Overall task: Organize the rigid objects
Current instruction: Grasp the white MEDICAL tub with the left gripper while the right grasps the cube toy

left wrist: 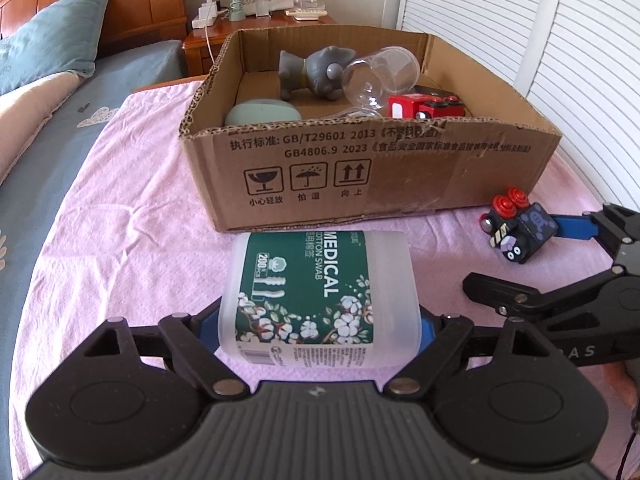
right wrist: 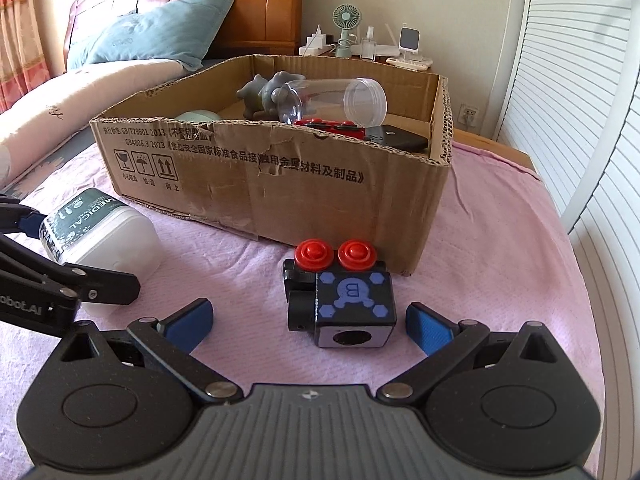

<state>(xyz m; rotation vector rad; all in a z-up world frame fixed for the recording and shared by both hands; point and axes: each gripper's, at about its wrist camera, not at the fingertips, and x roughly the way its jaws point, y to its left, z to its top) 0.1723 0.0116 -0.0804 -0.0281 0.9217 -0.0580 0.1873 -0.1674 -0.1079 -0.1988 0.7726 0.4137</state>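
A white cotton swab box (left wrist: pixel 320 296) with a green "MEDICAL" label lies on its side on the pink cloth. My left gripper (left wrist: pixel 320 326) is shut on the cotton swab box; it also shows in the right wrist view (right wrist: pixel 100 236). A black toy block (right wrist: pixel 344 300) with two red wheels and a blue emblem sits in front of the cardboard box (right wrist: pixel 320 184). My right gripper (right wrist: pixel 310 322) is open around the toy block, a finger on each side, not touching. The toy block (left wrist: pixel 516 228) and right gripper (left wrist: pixel 576 228) show at the right of the left wrist view.
The cardboard box (left wrist: pixel 400 168) holds a grey toy animal (left wrist: pixel 312 70), a clear plastic jar (left wrist: pixel 380 74), a red toy car (left wrist: pixel 424 106), a green case (left wrist: pixel 262 114) and a black phone (right wrist: pixel 400 138). A nightstand (left wrist: pixel 256 20) with a fan stands behind. Shutters are on the right.
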